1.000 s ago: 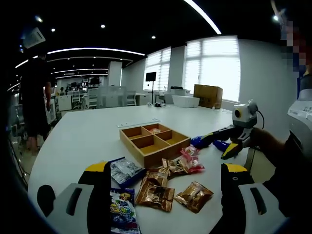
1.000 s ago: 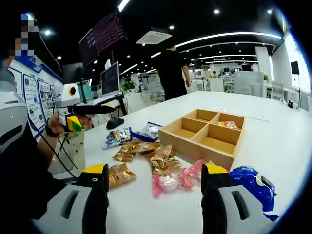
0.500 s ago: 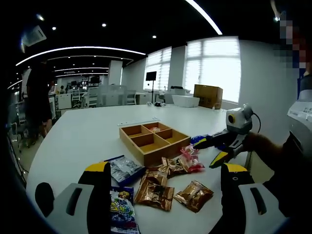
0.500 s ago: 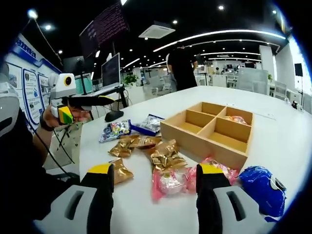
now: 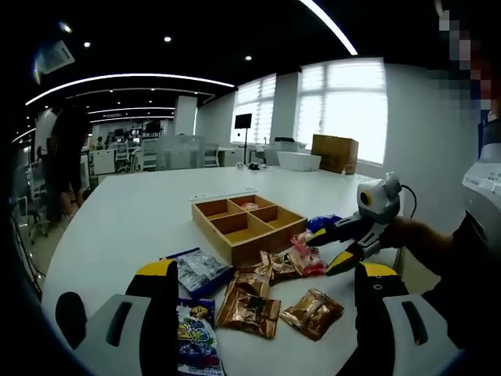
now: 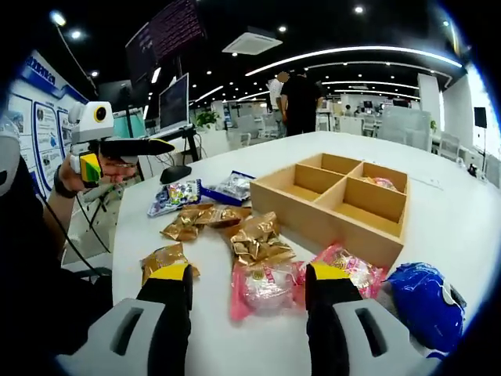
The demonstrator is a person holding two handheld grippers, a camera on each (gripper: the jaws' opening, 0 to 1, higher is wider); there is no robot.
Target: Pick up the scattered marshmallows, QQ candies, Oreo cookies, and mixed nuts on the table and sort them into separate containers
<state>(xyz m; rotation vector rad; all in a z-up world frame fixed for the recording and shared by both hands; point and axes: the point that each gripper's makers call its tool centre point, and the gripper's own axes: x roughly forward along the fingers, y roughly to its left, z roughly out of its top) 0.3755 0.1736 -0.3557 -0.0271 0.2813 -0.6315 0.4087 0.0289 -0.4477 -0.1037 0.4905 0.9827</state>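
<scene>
A wooden four-compartment tray [image 5: 266, 244] [image 6: 329, 231] stands mid-table, with one pink packet [image 6: 380, 182] in a far compartment. Snack packets lie scattered before it: pink ones [image 6: 262, 286] [image 5: 305, 254], gold ones [image 6: 254, 239] [image 5: 249, 309], a blue cookie pack [image 6: 423, 301], a colourful candy bag [image 6: 174, 196] [image 5: 196, 337] and a silver-blue pack [image 6: 231, 186] [image 5: 200, 274]. My right gripper [image 6: 249, 272] [image 5: 321, 251] is open, its jaws low on either side of the nearest pink packet. My left gripper [image 5: 266, 270] [image 6: 125, 146] hangs open over the table's near edge, behind the gold packets.
The white table [image 5: 133, 211] stretches far beyond the tray. A person [image 6: 297, 102] stands at its far end. A monitor [image 6: 176, 106] and a mouse [image 6: 174, 172] sit near the left gripper's side. A cardboard box [image 5: 334, 154] rests by the windows.
My right gripper has moved forward and down, so the pink packet now lies between its jaws. The left gripper has hardly moved. The person in the background has shifted.
</scene>
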